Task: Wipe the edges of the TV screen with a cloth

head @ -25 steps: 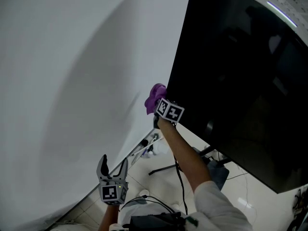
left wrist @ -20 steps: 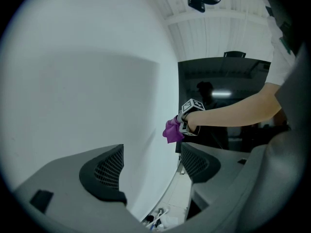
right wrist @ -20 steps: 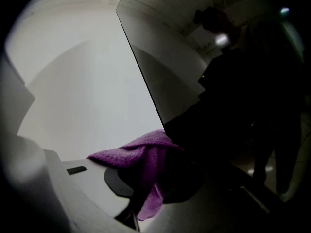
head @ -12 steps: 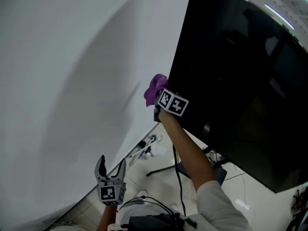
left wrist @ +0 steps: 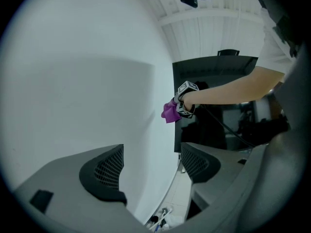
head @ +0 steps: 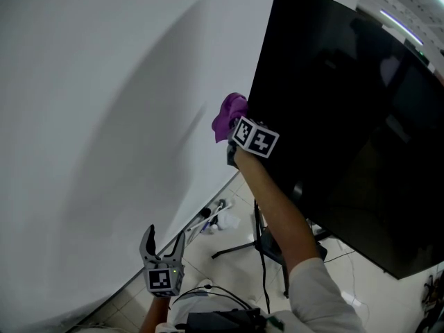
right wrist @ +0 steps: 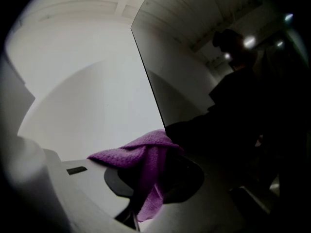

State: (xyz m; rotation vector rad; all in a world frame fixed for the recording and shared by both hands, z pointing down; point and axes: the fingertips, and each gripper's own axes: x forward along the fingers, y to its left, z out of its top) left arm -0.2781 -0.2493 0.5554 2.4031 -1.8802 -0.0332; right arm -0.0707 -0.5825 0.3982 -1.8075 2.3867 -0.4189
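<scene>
A large black TV screen (head: 347,116) stands on a stand in front of a white wall. My right gripper (head: 232,127) is shut on a purple cloth (head: 227,114), which presses against the screen's left edge about halfway up. In the right gripper view the purple cloth (right wrist: 146,159) drapes between the jaws beside the dark screen edge (right wrist: 148,86). My left gripper (head: 161,240) hangs low near the floor, open and empty. From the left gripper view I see the cloth (left wrist: 170,112) and the TV screen (left wrist: 214,81) far ahead.
A tripod stand with black cables (head: 257,241) sits under the screen. Spray bottles and small items (head: 211,217) lie on the tiled floor at the foot of the white wall (head: 104,116). A person's bare forearm (head: 274,214) reaches up to the screen.
My right gripper has slid the purple cloth upward along the screen's left edge. The left gripper has stayed low and open.
</scene>
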